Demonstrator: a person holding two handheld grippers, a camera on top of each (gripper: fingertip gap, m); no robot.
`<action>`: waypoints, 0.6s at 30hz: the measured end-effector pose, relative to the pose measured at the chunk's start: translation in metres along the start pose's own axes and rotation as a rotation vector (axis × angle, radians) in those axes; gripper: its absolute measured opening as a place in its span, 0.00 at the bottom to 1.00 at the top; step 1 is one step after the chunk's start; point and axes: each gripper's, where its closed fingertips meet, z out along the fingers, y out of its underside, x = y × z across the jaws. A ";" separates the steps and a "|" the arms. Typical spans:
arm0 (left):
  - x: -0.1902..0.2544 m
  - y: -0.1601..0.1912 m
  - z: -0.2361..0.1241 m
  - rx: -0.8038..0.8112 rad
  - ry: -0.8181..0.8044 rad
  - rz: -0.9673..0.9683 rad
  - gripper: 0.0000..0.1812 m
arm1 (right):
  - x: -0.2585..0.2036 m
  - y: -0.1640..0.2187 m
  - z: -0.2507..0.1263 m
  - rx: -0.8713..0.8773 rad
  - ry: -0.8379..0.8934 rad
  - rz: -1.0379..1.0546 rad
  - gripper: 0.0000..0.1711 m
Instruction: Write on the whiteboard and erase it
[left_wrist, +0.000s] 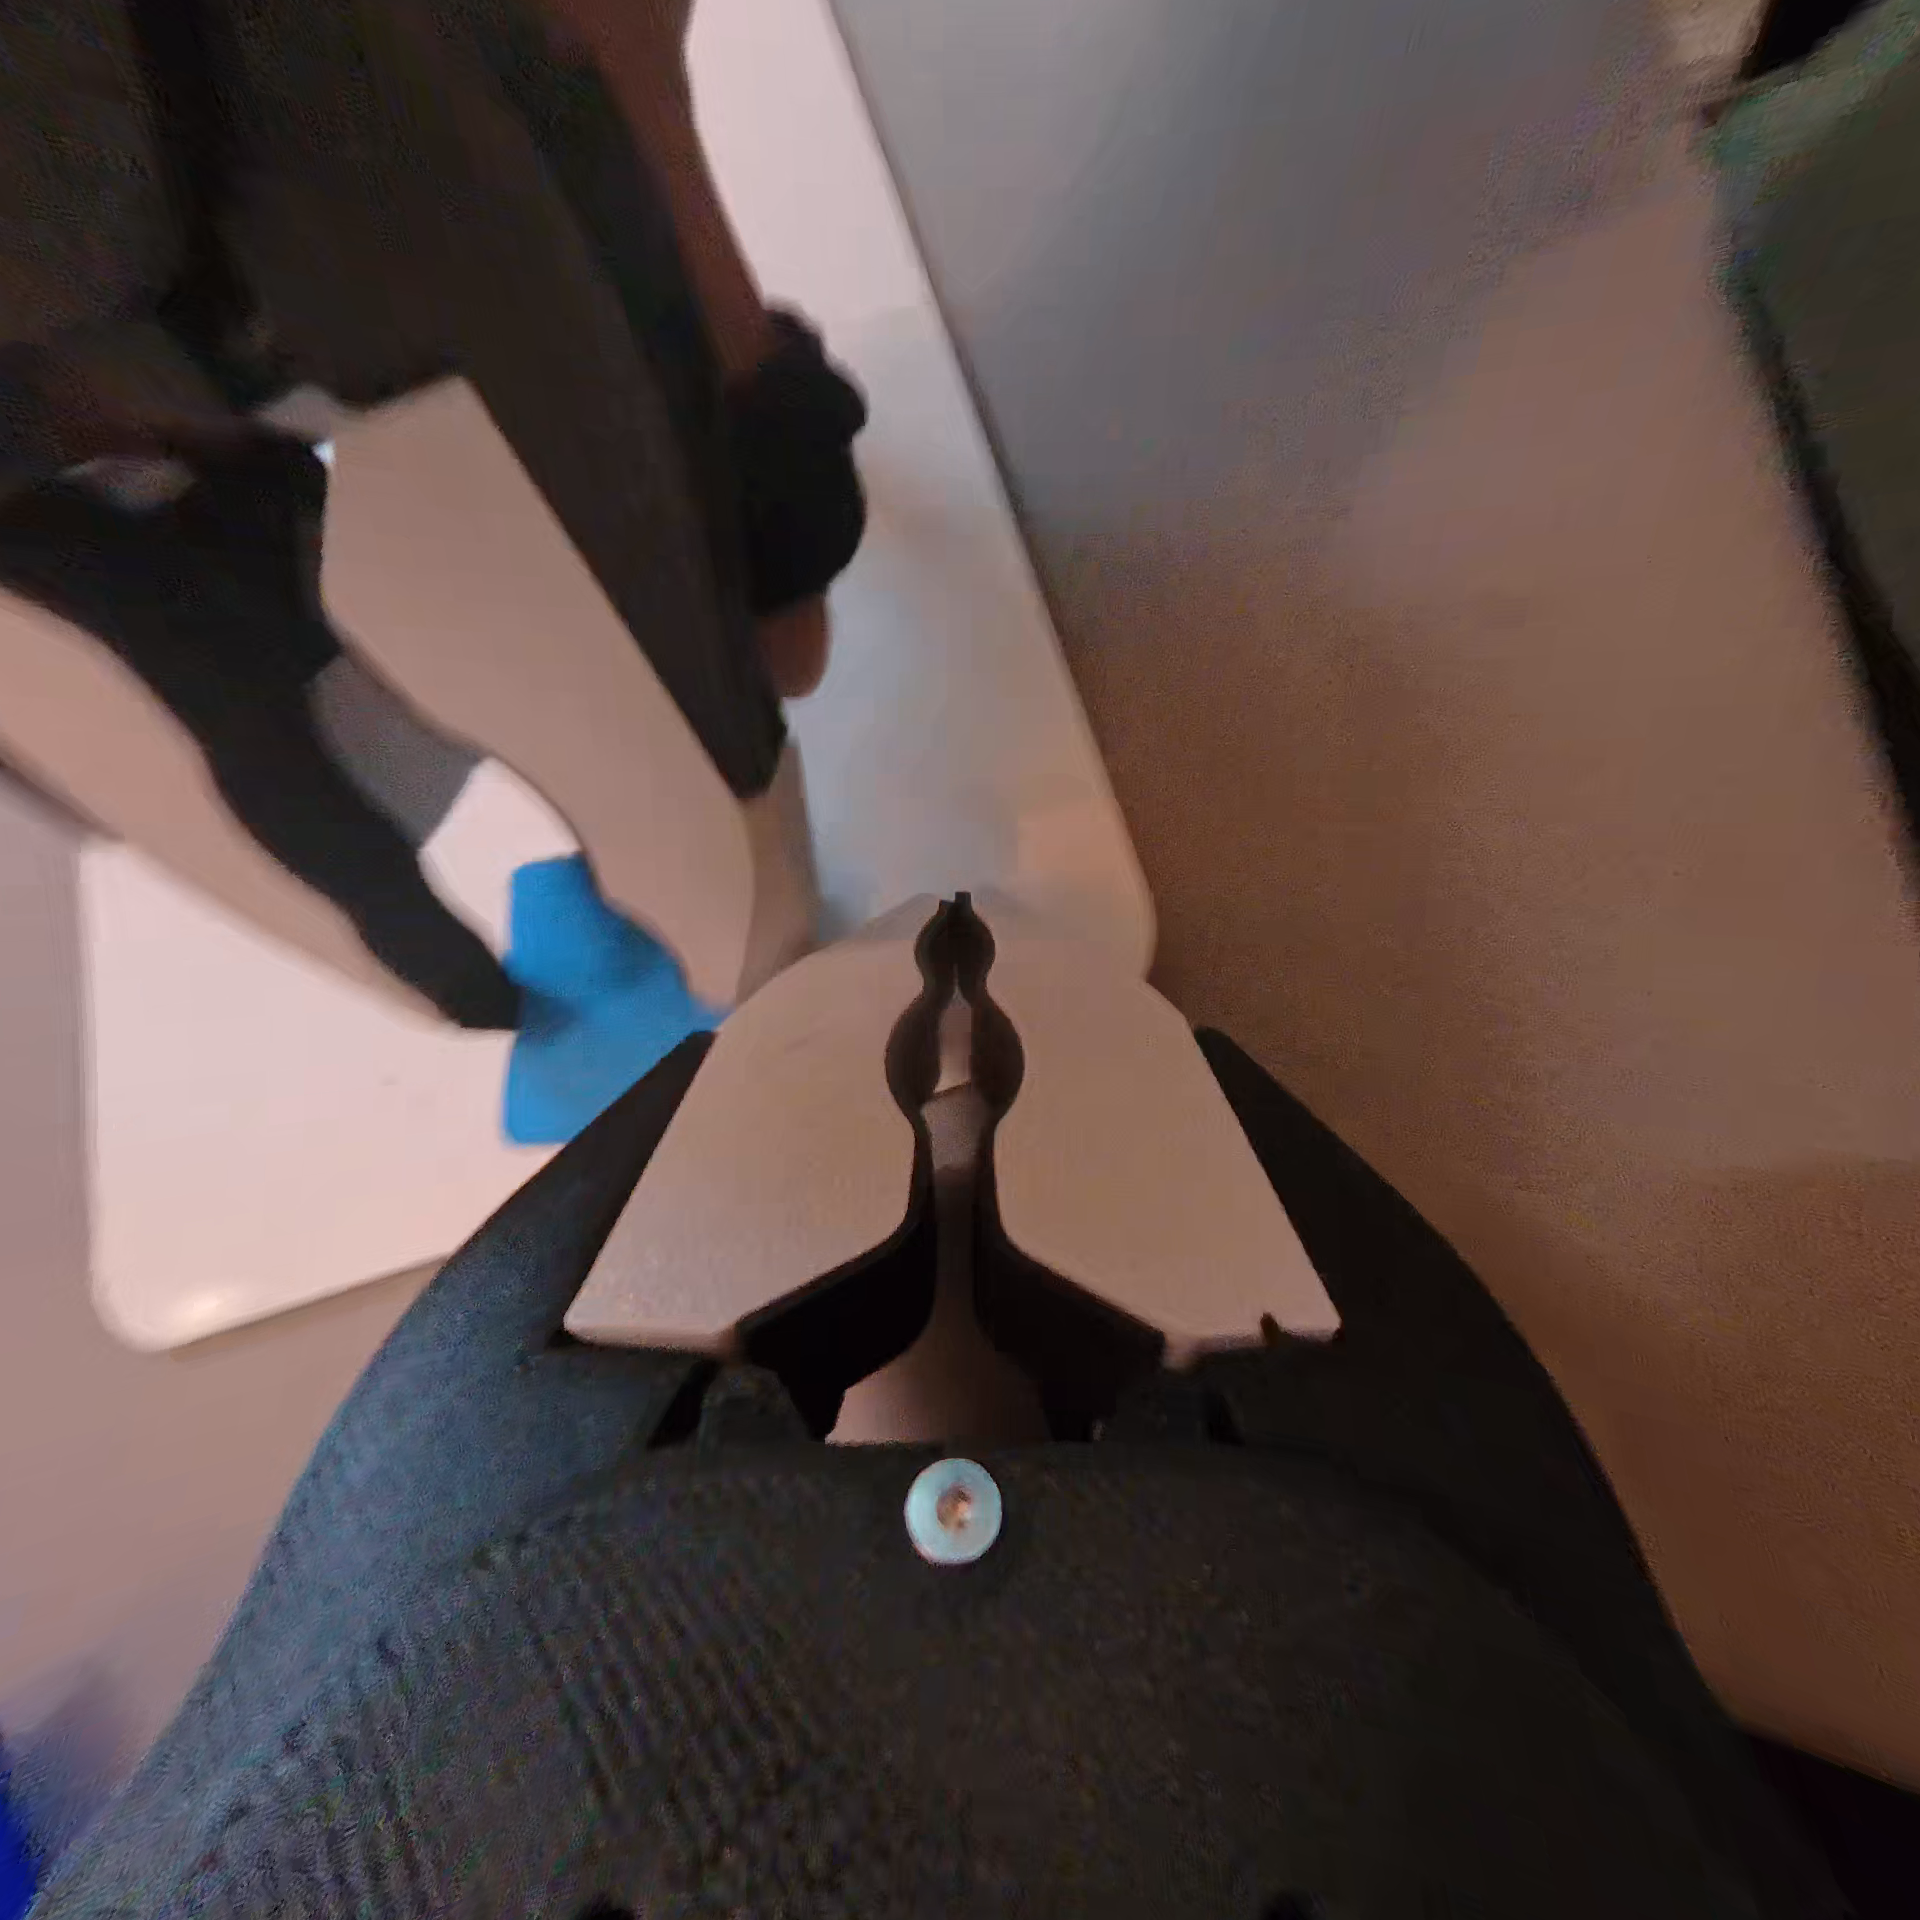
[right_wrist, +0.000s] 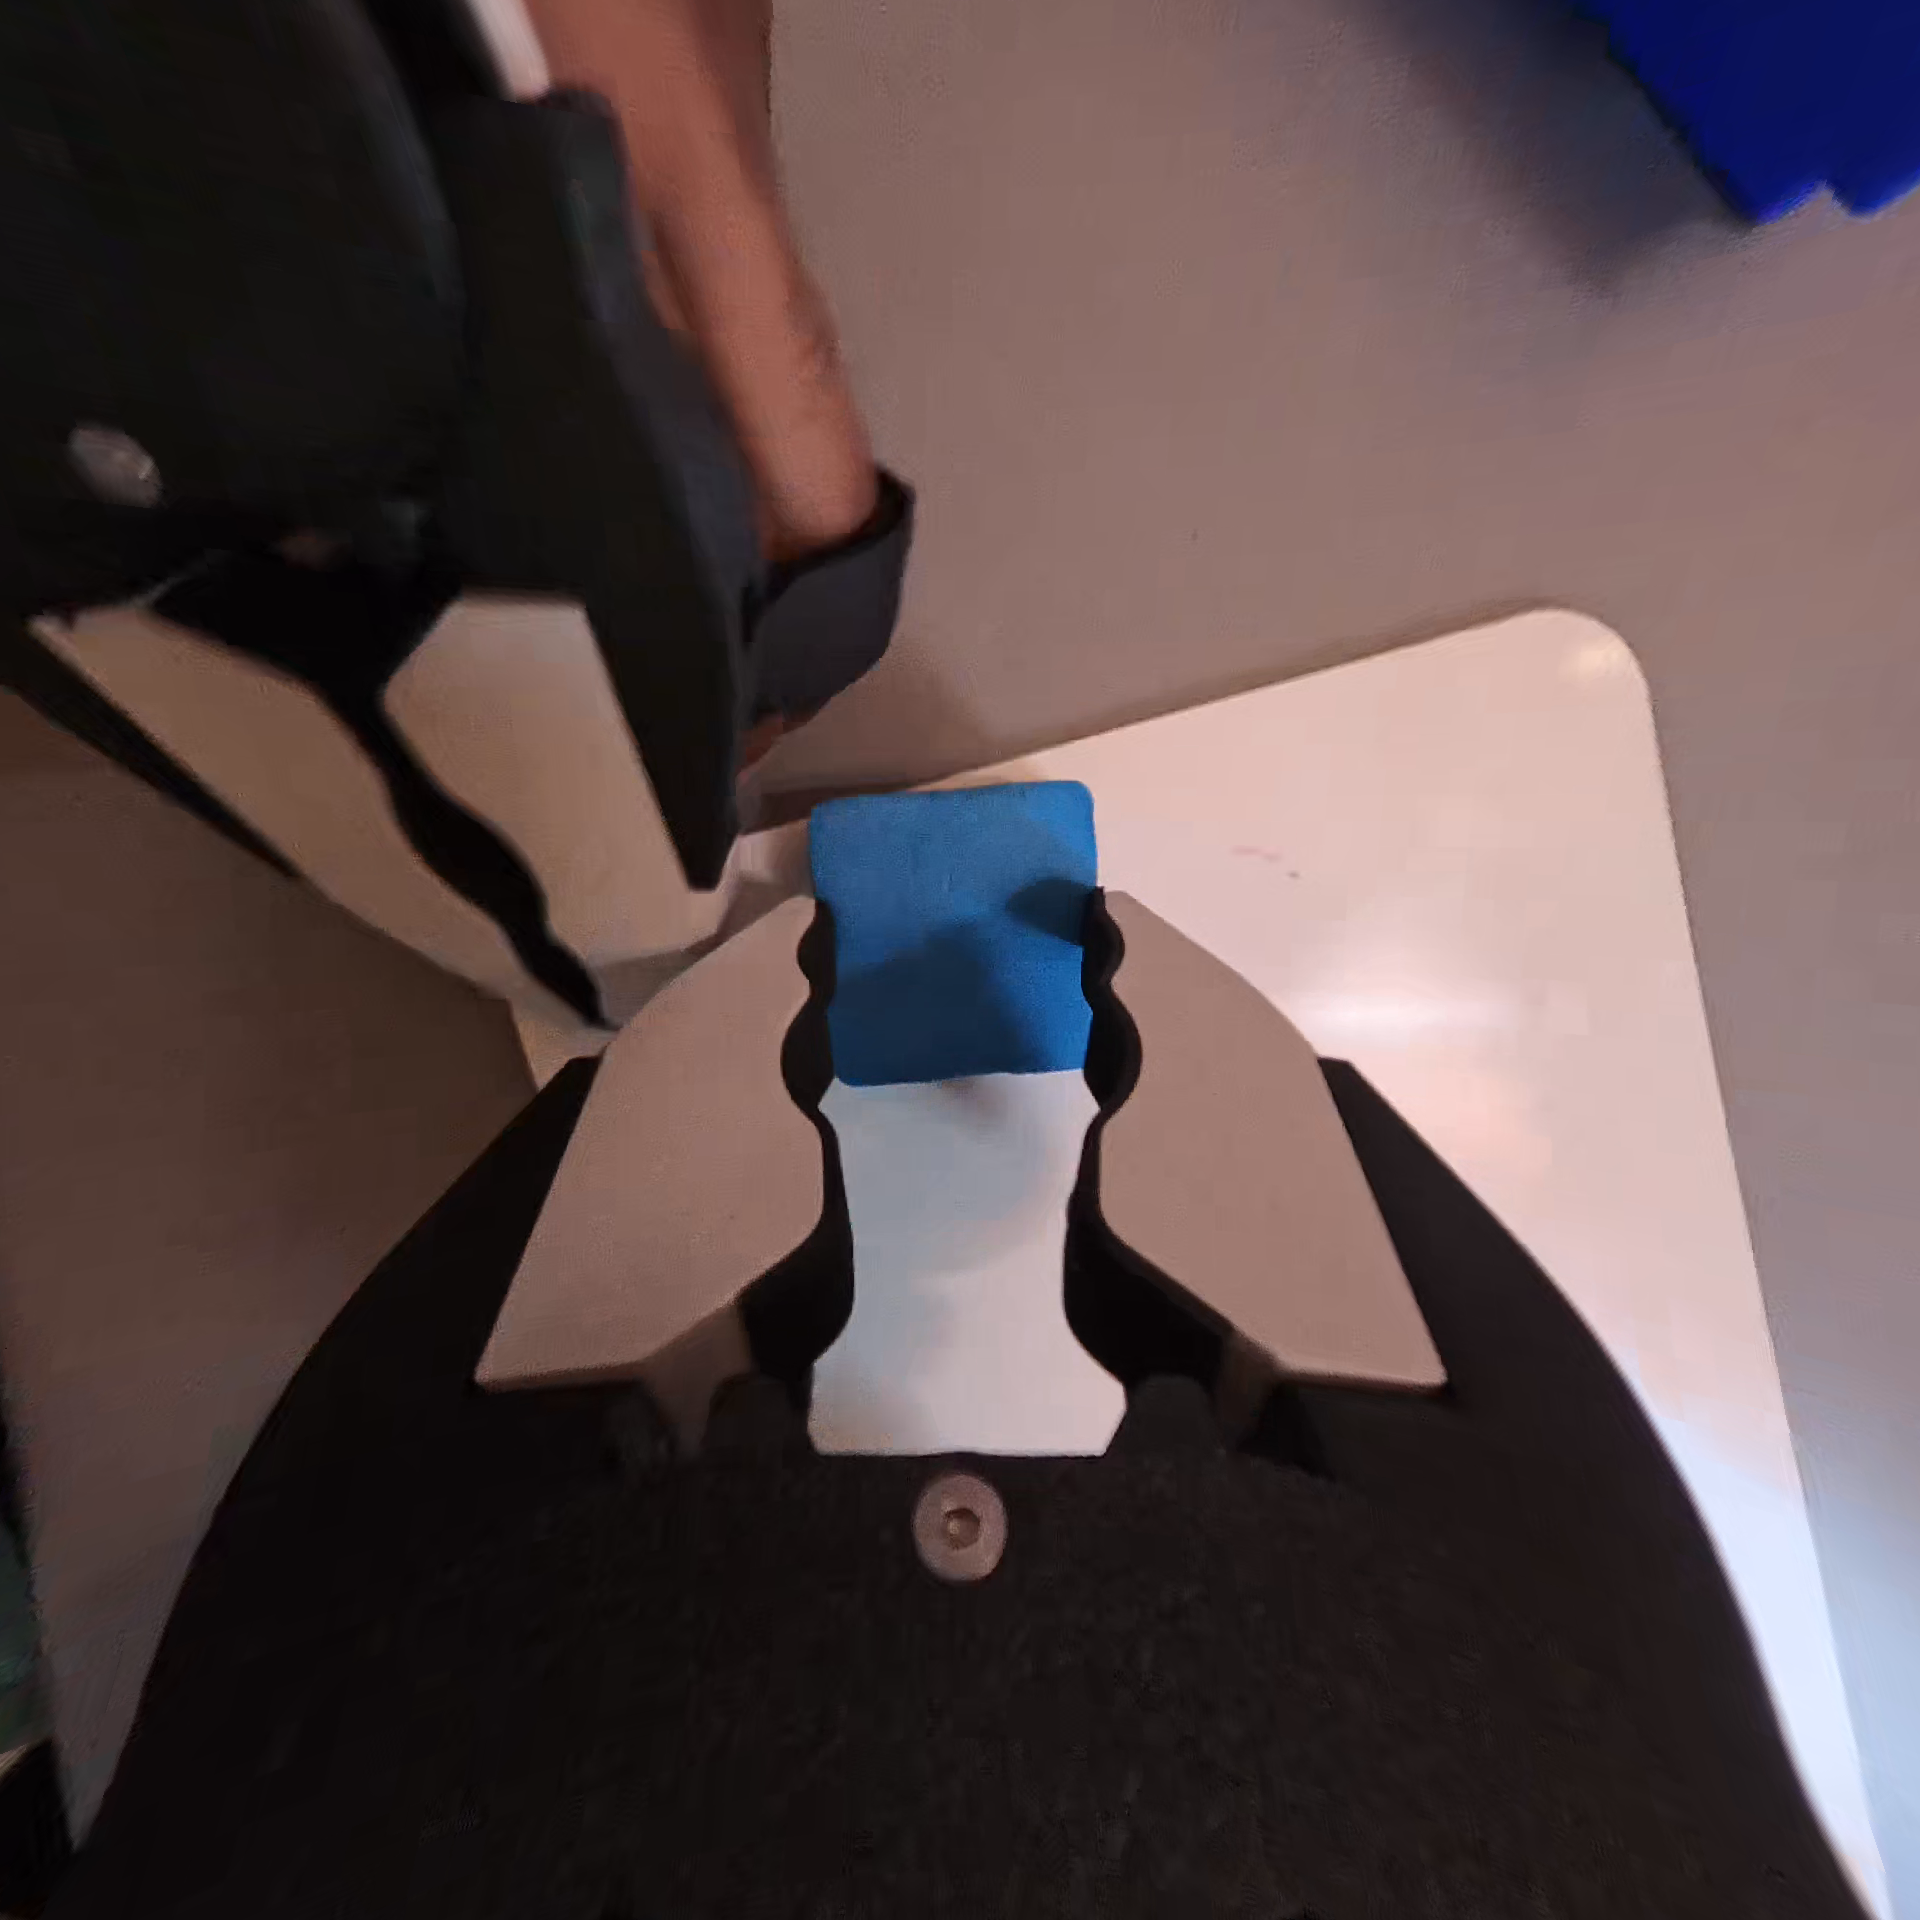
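In the right wrist view the right gripper (right_wrist: 956, 935) is clamped on a blue eraser (right_wrist: 951, 914), a flat rectangular pad with rounded corners, its 2 pale fingers (right_wrist: 686, 1122) pressing on the pad's left and right edges while the far half of the pad sticks out beyond the tips. The eraser lies against the whiteboard (right_wrist: 1455, 935), a glossy white panel with rounded corners that rests flat on a beige table (right_wrist: 1247, 364). The board's surface looks almost bare, with only a faint reddish smudge (right_wrist: 1262, 854) just right of the eraser. To the left of the eraser the left gripper (right_wrist: 613, 987) comes down at a slant, its tips at the board's near-left edge, and a person's hand (right_wrist: 769, 343) shows behind it. A blurred blue object (right_wrist: 1787, 94) sits at the far right corner of that view. In the left wrist view the left gripper (left_wrist: 958, 914) has its jaws drawn together, the tips touching with nothing between them, and they sit at a rounded corner of the whiteboard (left_wrist: 260, 1143). Farther left in that view the right gripper (left_wrist: 499, 987) holds the eraser (left_wrist: 582, 997) down on the board, blurred. A dark green object (left_wrist: 1829, 312) shows at the far right edge, too blurred to tell what it is.
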 end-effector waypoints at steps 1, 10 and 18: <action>0.004 -0.002 0.000 0.010 0.022 -0.016 0.00 | 0.007 -0.004 0.002 0.003 0.001 0.011 0.27; 0.000 0.000 0.000 0.002 0.001 -0.014 0.00 | 0.025 -0.005 0.003 -0.019 0.003 0.045 0.27; -0.002 0.002 -0.001 0.001 0.010 -0.028 0.00 | 0.138 0.035 -0.019 0.088 0.221 0.379 0.27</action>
